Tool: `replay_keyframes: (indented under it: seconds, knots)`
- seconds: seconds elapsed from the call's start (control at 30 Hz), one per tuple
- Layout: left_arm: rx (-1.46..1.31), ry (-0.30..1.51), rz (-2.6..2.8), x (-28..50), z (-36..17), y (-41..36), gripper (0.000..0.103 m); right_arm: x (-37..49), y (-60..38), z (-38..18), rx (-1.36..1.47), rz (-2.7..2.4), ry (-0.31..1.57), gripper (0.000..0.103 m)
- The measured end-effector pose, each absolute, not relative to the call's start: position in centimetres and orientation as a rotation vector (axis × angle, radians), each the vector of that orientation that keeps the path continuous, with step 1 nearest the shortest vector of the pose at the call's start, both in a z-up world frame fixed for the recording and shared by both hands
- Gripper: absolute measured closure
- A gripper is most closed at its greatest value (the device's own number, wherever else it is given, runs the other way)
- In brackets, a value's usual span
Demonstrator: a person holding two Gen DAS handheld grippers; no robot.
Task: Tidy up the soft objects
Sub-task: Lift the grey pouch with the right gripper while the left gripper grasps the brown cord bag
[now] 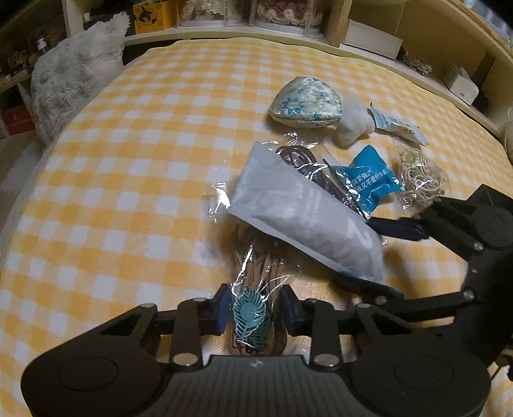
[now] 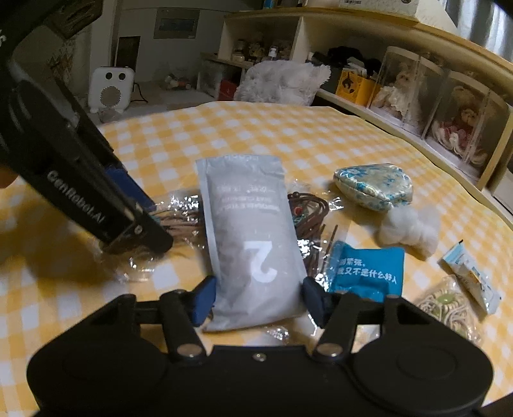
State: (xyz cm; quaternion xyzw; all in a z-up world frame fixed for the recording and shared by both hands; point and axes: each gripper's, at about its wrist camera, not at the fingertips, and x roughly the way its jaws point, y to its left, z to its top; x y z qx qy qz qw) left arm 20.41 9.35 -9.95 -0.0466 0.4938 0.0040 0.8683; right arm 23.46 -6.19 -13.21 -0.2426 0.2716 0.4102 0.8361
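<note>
A grey soft pouch marked "2" (image 2: 253, 237) lies on the yellow checked blanket (image 2: 288, 134). My right gripper (image 2: 259, 296) stands open around its near end, one pad on each side; it also shows in the left wrist view (image 1: 381, 259) beside the pouch (image 1: 301, 218). My left gripper (image 1: 256, 308) is open around a clear bag with brown strips and a teal leaf tag (image 1: 253, 316). In the right wrist view the left gripper (image 2: 141, 224) sits on that bag (image 2: 173, 221).
A blue packet (image 2: 365, 272), brown cords in cellophane (image 2: 307, 211), a blue floral pouch (image 2: 373, 184), white cotton balls (image 2: 410, 231), a small sachet (image 2: 471, 279) and a beige cord bundle (image 2: 449, 308) lie to the right. A fluffy white cushion (image 1: 73, 73) and shelves (image 1: 256, 29) border the bed.
</note>
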Motion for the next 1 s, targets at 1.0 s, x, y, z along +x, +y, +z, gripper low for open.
replay_keyframes:
  seconds: [1.0]
  knots:
    - [-0.042, 1.036, -0.014, 18.9, -9.8, 9.3, 0.075, 17.0, -10.8, -11.7, -0.335, 0.637, 0.955, 0.030]
